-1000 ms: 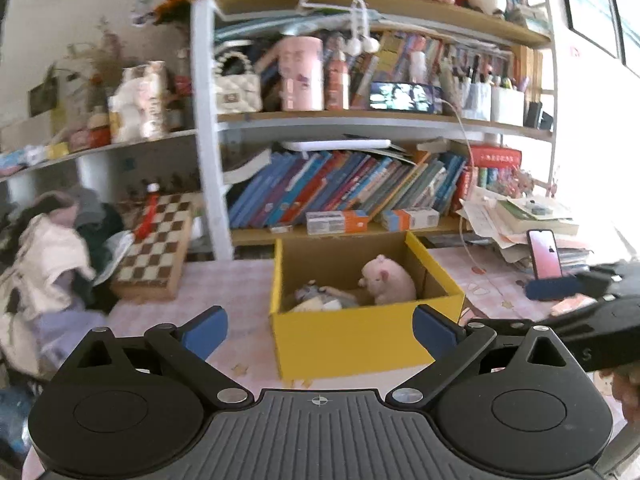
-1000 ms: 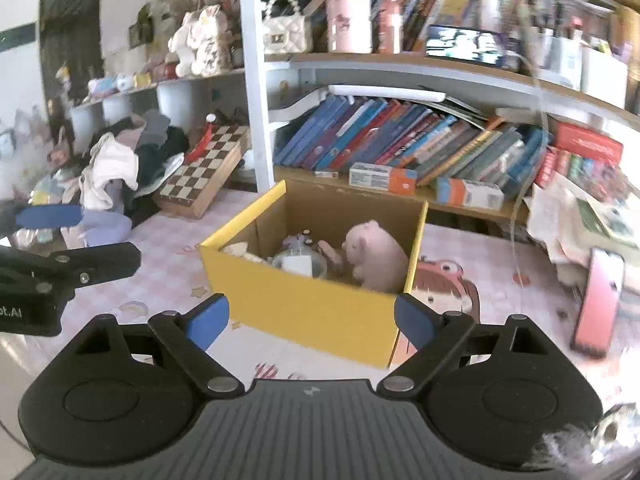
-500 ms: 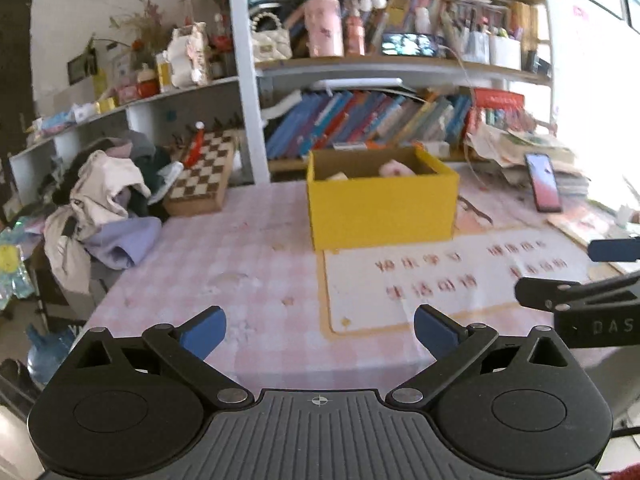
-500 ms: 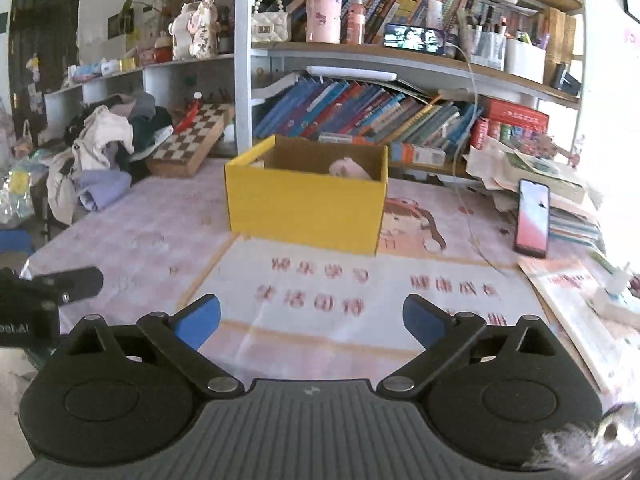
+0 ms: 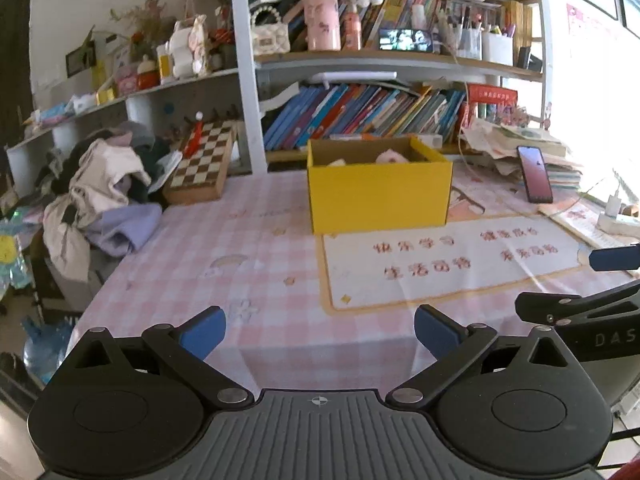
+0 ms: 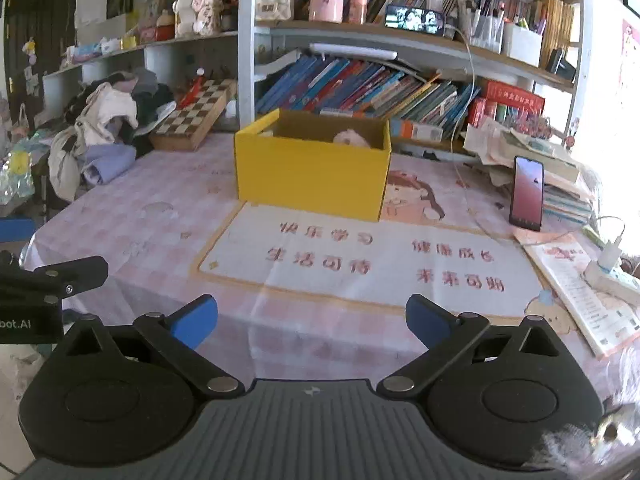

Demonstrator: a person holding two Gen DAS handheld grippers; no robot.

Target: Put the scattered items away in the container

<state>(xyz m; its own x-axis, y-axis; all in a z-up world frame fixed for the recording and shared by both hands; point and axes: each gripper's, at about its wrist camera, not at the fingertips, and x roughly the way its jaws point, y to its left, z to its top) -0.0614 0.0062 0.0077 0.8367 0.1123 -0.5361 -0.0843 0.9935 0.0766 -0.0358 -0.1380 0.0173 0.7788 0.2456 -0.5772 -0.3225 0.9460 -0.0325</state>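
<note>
We hover both grippers, left gripper (image 5: 320, 330) spread empty and right gripper (image 6: 311, 318) opening empty, well short of the filled yellow box (image 6: 310, 170), judging tidying done unless strays remain

A: The box (image 5: 379, 196) looks like matt yellow cardboard, raw brown inside. Behind it, a pink toy (image 6: 351, 137) looks soft and plush.

B: Under the box, the tablecloth (image 5: 224, 240) seems a smooth pink-checked sheet with a faint sheen. Left of the box, the chessboard (image 5: 202, 162) looks like wood.

A: Further left of the box, the clothes (image 5: 104, 192) are crumpled cloth. Right of it, the phone (image 6: 527, 192) is glossy.

B: The left gripper (image 5: 320, 330) is matt black plastic with blue pads (image 5: 202, 330) and bright metal pivots.
</note>
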